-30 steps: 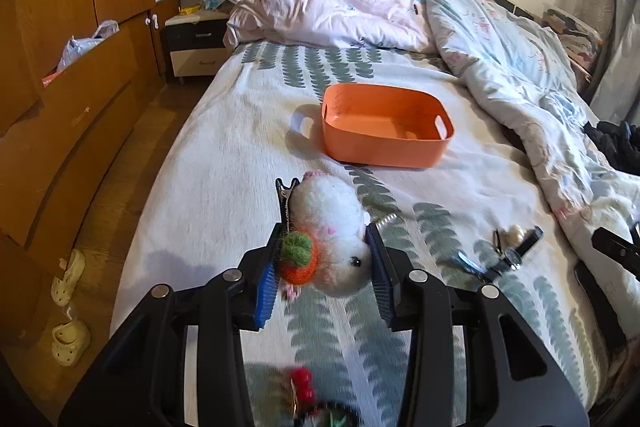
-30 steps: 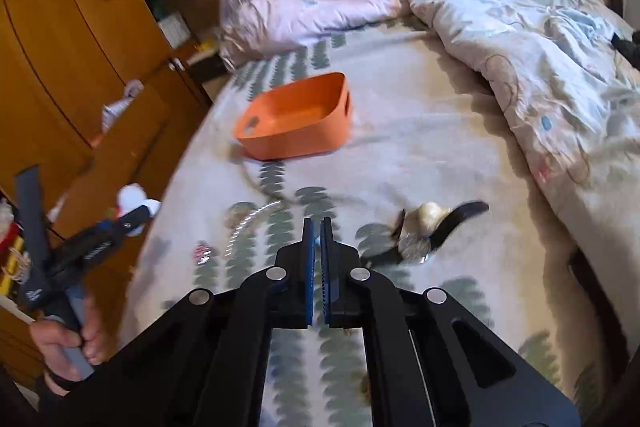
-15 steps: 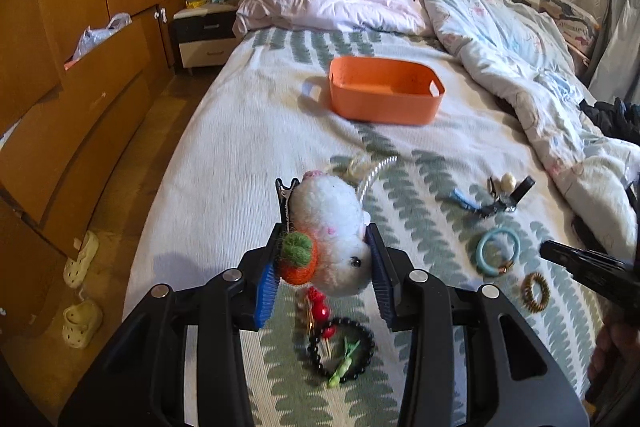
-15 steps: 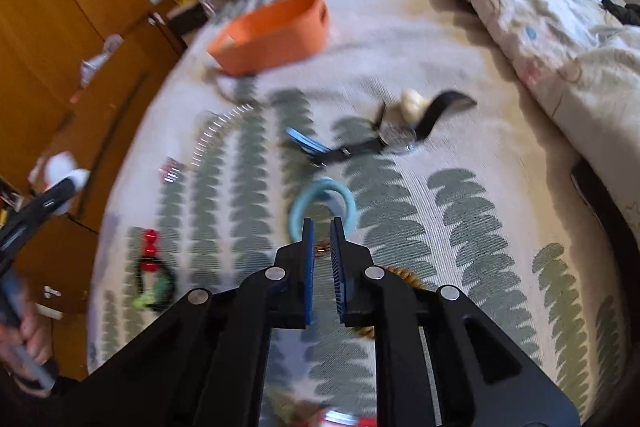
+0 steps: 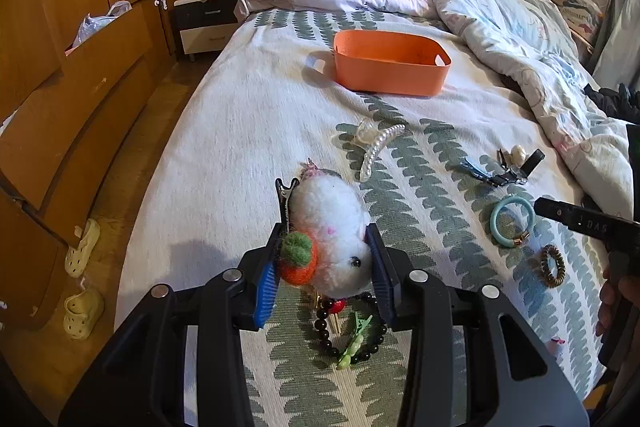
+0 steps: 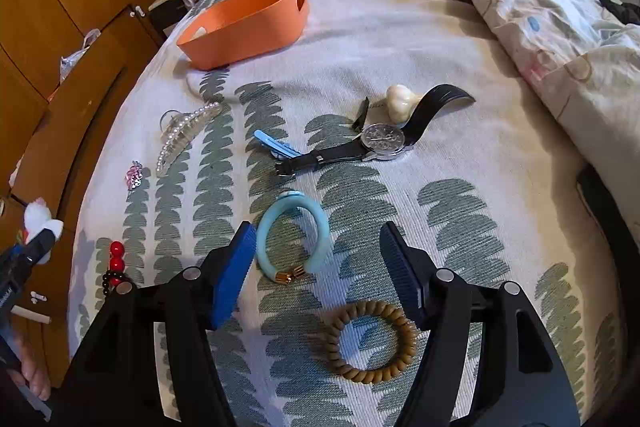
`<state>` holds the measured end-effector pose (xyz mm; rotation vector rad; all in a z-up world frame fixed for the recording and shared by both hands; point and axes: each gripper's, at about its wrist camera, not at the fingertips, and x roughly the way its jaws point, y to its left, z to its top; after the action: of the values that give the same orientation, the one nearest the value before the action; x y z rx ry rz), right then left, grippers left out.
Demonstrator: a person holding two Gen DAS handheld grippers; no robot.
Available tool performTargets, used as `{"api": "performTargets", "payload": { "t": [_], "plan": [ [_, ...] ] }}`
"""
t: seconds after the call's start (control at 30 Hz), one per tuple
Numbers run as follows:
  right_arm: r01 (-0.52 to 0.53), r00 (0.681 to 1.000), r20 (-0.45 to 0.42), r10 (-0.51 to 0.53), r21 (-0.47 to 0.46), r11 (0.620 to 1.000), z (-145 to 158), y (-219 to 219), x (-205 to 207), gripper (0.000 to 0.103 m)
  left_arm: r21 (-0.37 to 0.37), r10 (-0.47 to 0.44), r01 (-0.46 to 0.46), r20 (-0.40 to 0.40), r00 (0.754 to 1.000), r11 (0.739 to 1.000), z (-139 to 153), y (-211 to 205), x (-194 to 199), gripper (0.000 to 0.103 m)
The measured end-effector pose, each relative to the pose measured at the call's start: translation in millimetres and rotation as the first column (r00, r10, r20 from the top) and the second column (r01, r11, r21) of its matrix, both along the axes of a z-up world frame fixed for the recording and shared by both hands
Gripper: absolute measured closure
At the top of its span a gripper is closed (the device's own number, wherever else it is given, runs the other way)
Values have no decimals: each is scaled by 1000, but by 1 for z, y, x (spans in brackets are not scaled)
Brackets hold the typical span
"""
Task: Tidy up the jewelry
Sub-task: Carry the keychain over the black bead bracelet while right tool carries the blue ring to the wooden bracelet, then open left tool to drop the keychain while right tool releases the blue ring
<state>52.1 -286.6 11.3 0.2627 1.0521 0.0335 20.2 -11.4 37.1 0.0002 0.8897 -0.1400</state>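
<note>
Presently, bin [image 5: 390, 65] looks empty; left gripper [image 5: 326, 267] clamps plush clip [image 5: 328, 231], right gripper [image 6: 320, 275] gapes over ring [image 6: 292, 239]; the remainder lies loose.

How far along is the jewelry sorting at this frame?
Early. The orange bin looks empty. The left gripper holds a fluffy white hair clip; the right gripper is open over the blue bracelet. The watch, pearl claw clip and brown coil tie remain on the bed.
</note>
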Motion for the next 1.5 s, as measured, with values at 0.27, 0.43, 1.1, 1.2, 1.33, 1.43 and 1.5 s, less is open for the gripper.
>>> {"api": "performTargets", "payload": {
  "t": [0.27,0.43,1.1,1.2,1.33,1.43,1.5],
  "plan": [
    [-45,997,-58,42,-44,998,-18,18,13,53,10,-4,4,-11,1000,1000,-6,-3,-3,62],
    [-59,995,-89,52,-85,995,-35,30,19,72,7,-2,2,-23,1000,1000,-12,-2,-4,62],
    [-16,998,53,15,32,999,28,8,-43,94,-29,2,-3,-21,1000,1000,-11,7,-26,62],
    [10,998,67,-14,62,998,34,-4,-67,94,-26,1,-2,-19,1000,1000,-11,6,-34,62],
    [42,998,48,-47,104,994,25,-19,-94,94,-23,5,-6,-28,1000,1000,-18,6,-47,62],
    [63,998,18,-66,118,991,13,-25,-105,94,-11,10,-11,-34,999,1000,-25,5,-54,62],
    [68,998,-3,-68,130,989,5,-28,-106,94,-4,13,-13,-44,999,1000,-32,4,-57,62]
  ]
}}
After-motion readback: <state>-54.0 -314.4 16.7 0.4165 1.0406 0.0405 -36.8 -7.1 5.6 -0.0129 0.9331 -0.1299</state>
